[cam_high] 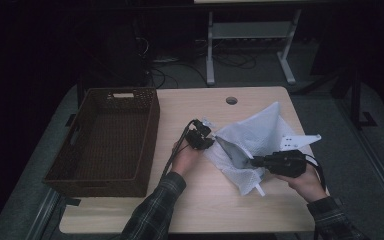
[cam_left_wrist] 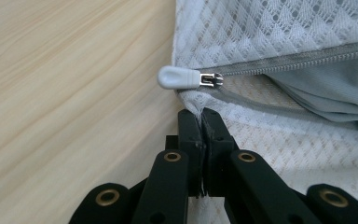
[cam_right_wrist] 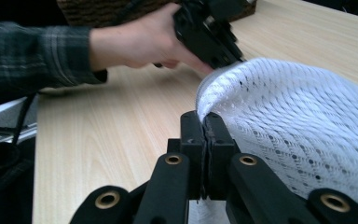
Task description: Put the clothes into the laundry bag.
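Note:
A white mesh laundry bag (cam_high: 260, 137) lies on the right half of the wooden table, its zipped mouth gaping and grey lining showing. My left gripper (cam_high: 211, 142) is shut on the bag's edge at the left end of the opening. In the left gripper view the jaws pinch the mesh (cam_left_wrist: 279, 140) just below the white zipper pull (cam_left_wrist: 179, 77). My right gripper (cam_high: 250, 161) is shut on the bag's edge at the opposite side of the mouth. In the right gripper view its jaws clamp the mesh (cam_right_wrist: 298, 121), with the left gripper (cam_right_wrist: 235, 58) and the hand behind it farther off.
A dark brown woven basket (cam_high: 80, 150) stands on the table's left side, with nothing in it. A round cable hole (cam_high: 231, 100) sits near the far edge. Bare tabletop (cam_high: 200, 205) lies in front of the bag. Desk legs and cables stand behind the table.

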Demonstrator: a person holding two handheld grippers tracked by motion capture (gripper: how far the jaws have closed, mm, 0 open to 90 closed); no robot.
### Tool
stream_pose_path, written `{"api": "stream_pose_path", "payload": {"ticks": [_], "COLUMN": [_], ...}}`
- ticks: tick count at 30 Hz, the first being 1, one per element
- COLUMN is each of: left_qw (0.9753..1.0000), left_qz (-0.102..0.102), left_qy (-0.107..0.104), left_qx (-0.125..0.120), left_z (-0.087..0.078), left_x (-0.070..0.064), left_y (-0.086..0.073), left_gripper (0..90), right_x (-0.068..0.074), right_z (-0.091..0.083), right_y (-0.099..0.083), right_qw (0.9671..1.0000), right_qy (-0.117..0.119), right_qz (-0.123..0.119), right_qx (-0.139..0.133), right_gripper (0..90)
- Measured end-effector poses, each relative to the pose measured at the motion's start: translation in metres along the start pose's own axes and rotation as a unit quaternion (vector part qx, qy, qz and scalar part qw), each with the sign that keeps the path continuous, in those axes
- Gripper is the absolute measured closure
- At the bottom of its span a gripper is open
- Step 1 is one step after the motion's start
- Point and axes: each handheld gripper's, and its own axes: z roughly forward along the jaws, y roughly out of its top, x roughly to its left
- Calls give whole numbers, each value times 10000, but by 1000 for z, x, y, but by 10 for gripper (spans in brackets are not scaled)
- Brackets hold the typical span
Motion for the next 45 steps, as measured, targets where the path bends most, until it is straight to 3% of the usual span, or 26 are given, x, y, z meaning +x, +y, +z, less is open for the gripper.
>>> {"api": "stream_pose_path", "payload": {"ticks": [6, 10, 14, 20, 24, 32, 40, 45], "left_qw": [9995, 9991, 9992, 9991, 9990, 9981, 9978, 9979], "left_qz": [-288, -393, -355, -222, -153, -284, -400, -379], "left_qy": [105, 44, -35, -242, -387, -530, -488, -464], "left_qx": [-40, -129, -181, -256, -174, -154, -204, -228], "left_z": [-30, -51, -67, -85, -88, -86, -81, -81], "left_x": [0, -7, -18, -38, -46, -43, -38, -37], "left_y": [-25, -48, -67, -84, -92, -98, -100, -100], "left_gripper": [886, 885, 884, 883, 882, 882, 882, 882], "right_x": [-4, -4, -2, 2, 5, -7, -33, -41], "right_z": [5, 12, 24, 45, 60, 80, 89, 85], "right_y": [-2, -4, -7, -10, -12, -11, -2, 0], "right_qw": [9998, 9995, 9987, 9970, 9951, 9920, 9908, 9932], "right_qy": [-123, -101, -26, 122, 162, -189, -636, -579], "right_qz": [-22, -38, -64, -63, -115, -166, -190, -75], "right_qx": [170, 304, 504, 759, 966, 1235, 1183, 1010], "right_gripper": [881, 881, 881, 881, 881, 881, 881, 881]}}
